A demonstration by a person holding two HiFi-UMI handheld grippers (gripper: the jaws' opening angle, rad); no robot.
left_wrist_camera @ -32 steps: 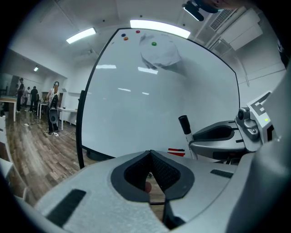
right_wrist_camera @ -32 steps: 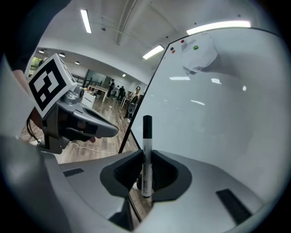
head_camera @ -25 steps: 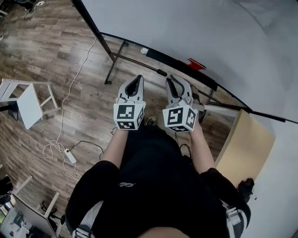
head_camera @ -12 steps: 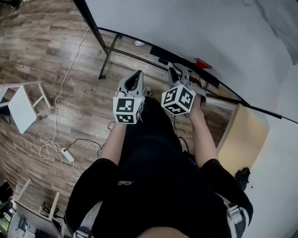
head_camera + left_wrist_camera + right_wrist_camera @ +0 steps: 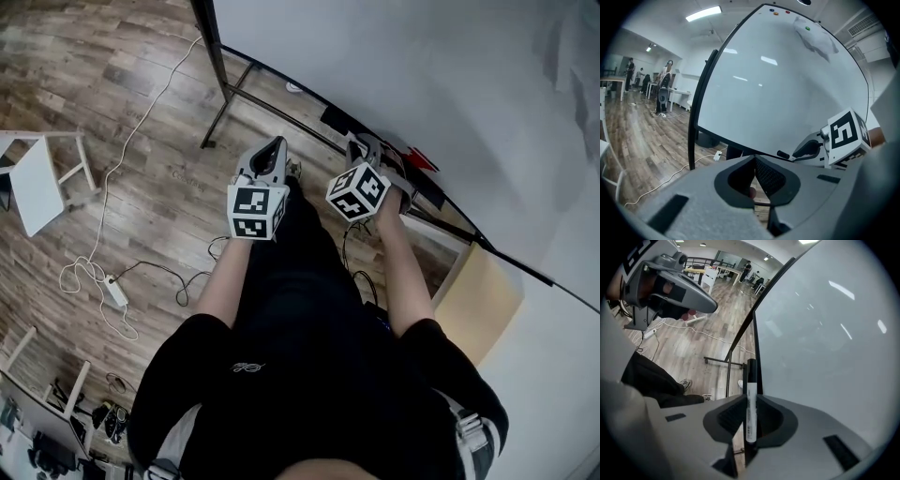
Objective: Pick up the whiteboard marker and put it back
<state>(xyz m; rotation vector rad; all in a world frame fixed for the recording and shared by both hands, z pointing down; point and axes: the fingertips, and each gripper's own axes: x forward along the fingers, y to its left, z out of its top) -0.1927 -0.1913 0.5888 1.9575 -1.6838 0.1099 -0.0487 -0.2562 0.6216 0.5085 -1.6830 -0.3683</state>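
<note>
The whiteboard marker (image 5: 750, 401), white-bodied with a black cap, stands upright between the jaws of my right gripper (image 5: 751, 405), which is shut on it. In the head view the right gripper (image 5: 362, 148) points down at the tray (image 5: 412, 173) along the lower edge of the whiteboard (image 5: 403, 66); the marker itself is hidden there. My left gripper (image 5: 269, 157) hangs to its left over the floor. Its jaws meet at the tips with nothing in them (image 5: 754, 158). A black object (image 5: 783, 154) lies on the tray beside the right gripper (image 5: 806, 149).
The whiteboard's black stand legs (image 5: 220, 112) reach onto the wood floor. A white stool (image 5: 33, 183) and a power strip with cable (image 5: 114, 291) lie left. A light wooden panel (image 5: 473, 300) leans at the right. People stand far off (image 5: 663, 89).
Both grippers have sunk toward the board's lower edge. The right one has tipped further down and rolled, with the marker still in it. The left stays shut.
</note>
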